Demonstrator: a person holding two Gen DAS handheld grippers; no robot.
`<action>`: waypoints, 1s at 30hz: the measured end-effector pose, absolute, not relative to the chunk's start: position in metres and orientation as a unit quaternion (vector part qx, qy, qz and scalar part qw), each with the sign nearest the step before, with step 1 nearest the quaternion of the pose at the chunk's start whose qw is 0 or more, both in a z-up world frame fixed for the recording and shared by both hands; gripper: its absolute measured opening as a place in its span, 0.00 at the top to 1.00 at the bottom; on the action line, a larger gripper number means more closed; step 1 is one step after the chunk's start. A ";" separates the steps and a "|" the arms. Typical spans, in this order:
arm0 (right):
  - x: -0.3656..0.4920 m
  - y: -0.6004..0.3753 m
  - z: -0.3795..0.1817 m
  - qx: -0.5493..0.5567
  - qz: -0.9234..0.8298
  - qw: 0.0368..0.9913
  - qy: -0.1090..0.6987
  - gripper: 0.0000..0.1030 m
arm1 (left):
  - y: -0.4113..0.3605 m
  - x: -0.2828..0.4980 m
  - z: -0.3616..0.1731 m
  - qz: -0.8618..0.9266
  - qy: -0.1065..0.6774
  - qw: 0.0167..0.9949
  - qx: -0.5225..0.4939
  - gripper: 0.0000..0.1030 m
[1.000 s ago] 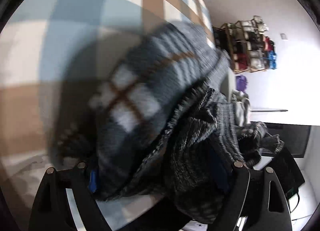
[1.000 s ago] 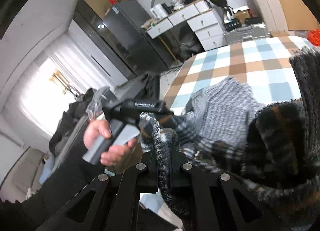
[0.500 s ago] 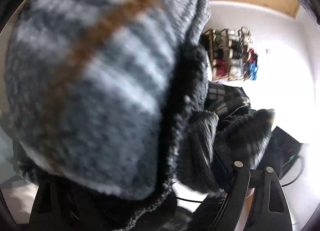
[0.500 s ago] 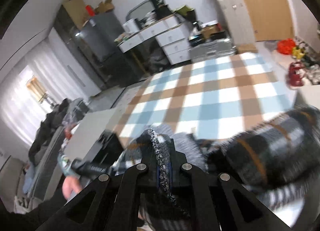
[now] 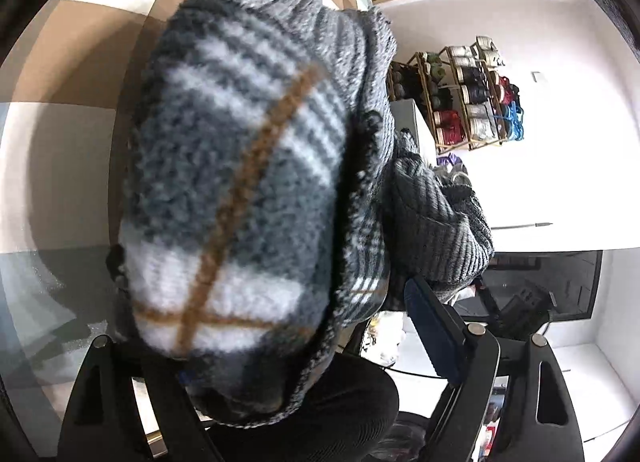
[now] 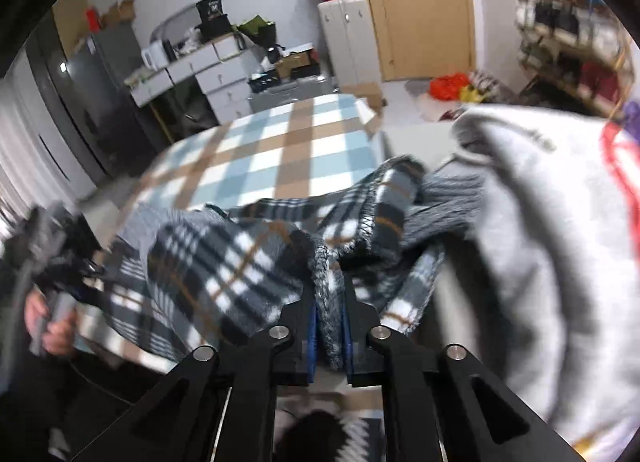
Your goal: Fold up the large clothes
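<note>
In the left wrist view, the plaid fleece garment (image 5: 240, 189) bulges up in a thick wad right against the lens, over the checked tablecloth (image 5: 52, 165). The left gripper (image 5: 304, 346) stands with its jaws wide, the fleece heaped between them; its right pad shows bare blue, so I judge it released, not pinching. The risk here is that the wad slumps off the table's near edge toward the person, since nothing on this side pins it, and the bunched cloth hides any hem a fold would need. Beyond the table stand a white wall and a wooden shoe rack (image 5: 464, 97). In the right wrist view, the right gripper (image 6: 329, 326) is clenched on a ridge of the fleece's stitched edge, and its jaws have just been opening a little with the cloth between them. If they ease further, I judge the edge could slip out and the carried fold collapse. A pale grey sweatshirt (image 6: 540, 246) lies just beside the fleece on the right, close enough to be dragged along or tangled in. The person's hand (image 6: 52, 322) holds the other gripper's handle at the left. The table is draped in blue, tan and white checks; behind it are grey drawers (image 6: 208, 73), a dark cabinet, a wooden door (image 6: 424, 9) and floor clutter.
</note>
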State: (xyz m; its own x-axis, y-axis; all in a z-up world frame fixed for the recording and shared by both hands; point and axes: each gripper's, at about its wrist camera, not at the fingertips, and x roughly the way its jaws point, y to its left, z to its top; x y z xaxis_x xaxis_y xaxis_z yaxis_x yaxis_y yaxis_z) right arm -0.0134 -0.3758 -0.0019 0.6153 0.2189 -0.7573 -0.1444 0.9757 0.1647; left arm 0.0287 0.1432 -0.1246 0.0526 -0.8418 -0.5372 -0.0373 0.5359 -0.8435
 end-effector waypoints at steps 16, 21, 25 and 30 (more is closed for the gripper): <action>0.087 -0.195 -0.014 -0.274 0.309 0.725 0.551 0.05 | 0.100 0.006 -0.125 -0.335 0.621 0.626 -0.332 0.20; 0.090 -0.213 -0.043 -0.240 0.267 0.702 0.615 0.76 | 0.098 0.003 -0.122 -0.341 0.622 0.623 -0.329 0.20; 0.080 -0.278 0.000 -0.121 0.211 0.797 0.553 0.81 | 0.089 0.004 -0.116 -0.347 0.621 0.624 -0.322 0.20; 0.055 -0.412 0.007 0.072 0.024 0.859 0.507 0.81 | 0.087 0.003 -0.115 -0.343 0.619 0.630 -0.321 0.20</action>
